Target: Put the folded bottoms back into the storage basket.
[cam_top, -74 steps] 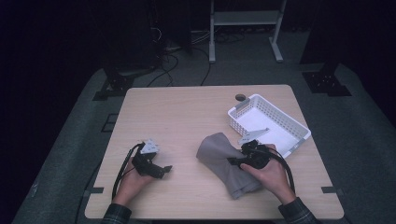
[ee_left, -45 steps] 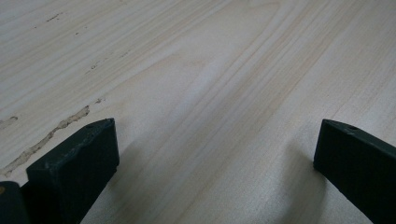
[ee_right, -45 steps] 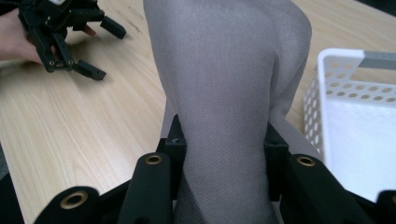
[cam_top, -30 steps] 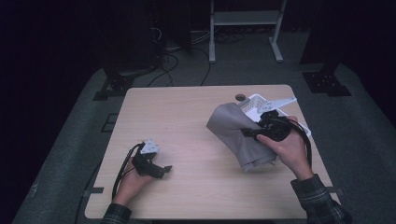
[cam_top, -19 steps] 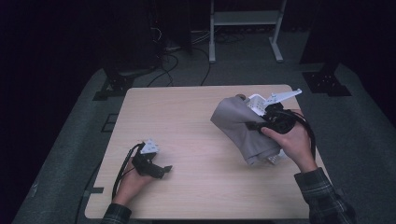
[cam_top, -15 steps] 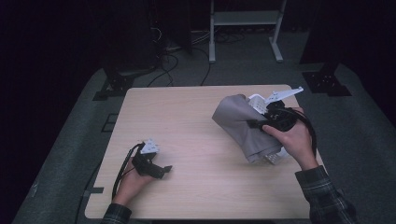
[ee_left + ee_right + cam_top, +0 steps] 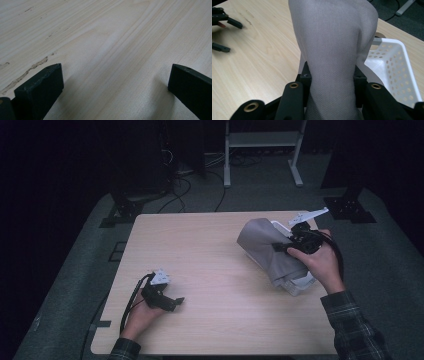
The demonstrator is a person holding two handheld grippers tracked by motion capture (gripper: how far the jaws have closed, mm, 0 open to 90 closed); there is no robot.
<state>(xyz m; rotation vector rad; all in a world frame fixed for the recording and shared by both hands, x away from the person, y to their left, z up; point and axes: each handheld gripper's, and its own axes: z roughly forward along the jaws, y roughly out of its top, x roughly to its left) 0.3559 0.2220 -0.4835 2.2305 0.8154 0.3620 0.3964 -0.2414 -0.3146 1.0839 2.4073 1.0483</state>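
Observation:
A grey cloth (image 7: pixel 270 252) hangs bunched from my right gripper (image 7: pixel 286 245), which is shut on it above the white perforated basket (image 7: pixel 300 285) at the table's right side. In the right gripper view the grey cloth (image 7: pixel 332 42) rises between the two jaws and covers part of the white basket (image 7: pixel 392 67). My left gripper (image 7: pixel 172 302) rests low on the wooden table (image 7: pixel 200 250) near the front left, held in a hand. Its jaws stand wide apart over bare wood (image 7: pixel 112 50) with nothing between them.
The cloth drapes over most of the basket's left part in the high view. Dark floor with cables and a white stand's legs (image 7: pixel 260 150) lies beyond the table's far edge. The left gripper (image 7: pixel 222 22) shows far off in the right gripper view.
My right gripper has lifted the grey cloth off the table and carried it back and right, over the white basket. The left gripper has stayed in place.

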